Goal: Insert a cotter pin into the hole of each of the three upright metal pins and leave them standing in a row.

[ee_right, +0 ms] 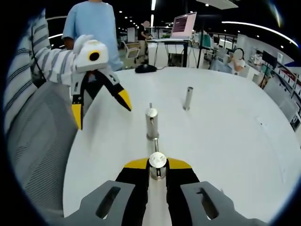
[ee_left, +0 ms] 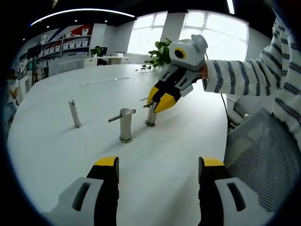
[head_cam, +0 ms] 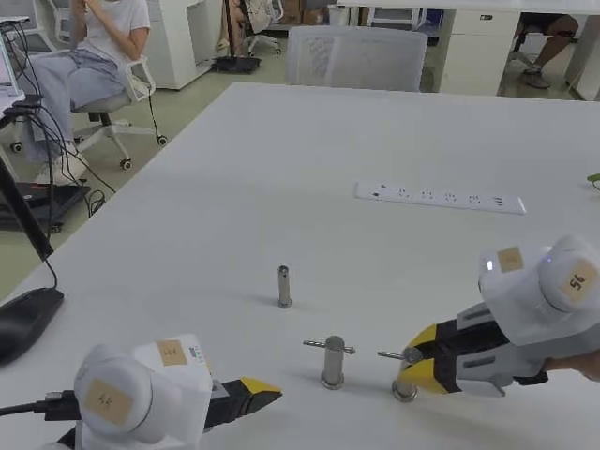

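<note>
1. Left gripper (ee_left: 159, 165) sits closest, jaws spread wide and gripping nothing, aimed at the row.
2. Right gripper (head_cam: 417, 360) has its jaws pinched, apparently on a cotter pin (head_cam: 386, 355) poking through the near pin (head_cam: 405, 386).
3. Middle pin (head_cam: 333, 366) carries its own cotter pin (head_cam: 314, 345); the far pin (head_cam: 284, 286) stands bare.
4. Risk: a skewed push from the right gripper would likely topple the unbraced near pin onto its neighbour.
5. White table (head_cam: 281, 169) is smooth, with a power strip (head_cam: 441, 198) well beyond the pins; an office chair (head_cam: 356, 58) and a seated person (head_cam: 103, 47) lie past it.
</note>
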The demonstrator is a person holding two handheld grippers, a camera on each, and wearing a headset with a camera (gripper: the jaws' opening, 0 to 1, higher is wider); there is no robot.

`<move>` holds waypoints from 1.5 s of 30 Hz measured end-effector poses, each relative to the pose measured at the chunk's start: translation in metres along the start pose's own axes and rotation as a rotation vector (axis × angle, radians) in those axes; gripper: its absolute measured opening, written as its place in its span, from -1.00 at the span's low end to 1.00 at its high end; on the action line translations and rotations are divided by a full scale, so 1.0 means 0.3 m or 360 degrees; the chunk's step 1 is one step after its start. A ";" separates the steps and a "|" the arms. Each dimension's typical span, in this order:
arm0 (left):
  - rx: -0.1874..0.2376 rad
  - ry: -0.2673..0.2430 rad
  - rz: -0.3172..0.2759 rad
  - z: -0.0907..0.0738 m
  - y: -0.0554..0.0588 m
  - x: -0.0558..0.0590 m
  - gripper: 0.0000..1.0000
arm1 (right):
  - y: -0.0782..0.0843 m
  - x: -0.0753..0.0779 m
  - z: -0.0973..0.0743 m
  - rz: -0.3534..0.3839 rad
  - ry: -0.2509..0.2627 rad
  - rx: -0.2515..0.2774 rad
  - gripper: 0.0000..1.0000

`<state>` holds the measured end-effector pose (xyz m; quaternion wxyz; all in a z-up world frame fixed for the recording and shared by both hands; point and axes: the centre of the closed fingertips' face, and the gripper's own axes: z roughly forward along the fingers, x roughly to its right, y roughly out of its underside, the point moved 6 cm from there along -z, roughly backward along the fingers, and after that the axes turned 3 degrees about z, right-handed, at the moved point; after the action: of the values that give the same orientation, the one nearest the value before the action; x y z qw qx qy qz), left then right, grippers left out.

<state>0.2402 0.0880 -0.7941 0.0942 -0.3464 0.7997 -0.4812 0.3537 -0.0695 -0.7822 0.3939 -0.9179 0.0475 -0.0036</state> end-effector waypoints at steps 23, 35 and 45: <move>-0.0025 -0.0032 -0.0004 -0.013 0.005 -0.015 0.33 | 0.008 0.004 0.003 0.0006 -0.0094 0.0069 -0.73; -0.0035 -0.0033 -0.0003 -0.010 0.003 -0.017 0.33 | 0.013 -0.003 0.000 0.0062 -0.0087 0.0112 -0.70; -0.0036 -0.0038 -0.0011 -0.013 0.003 -0.019 0.35 | 0.025 -0.010 0.009 0.0081 -0.0080 0.0104 -0.64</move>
<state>0.2421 0.0946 -0.7940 0.0980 -0.3560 0.8027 -0.4684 0.3503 -0.0724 -0.7896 0.4249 -0.9028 0.0607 0.0278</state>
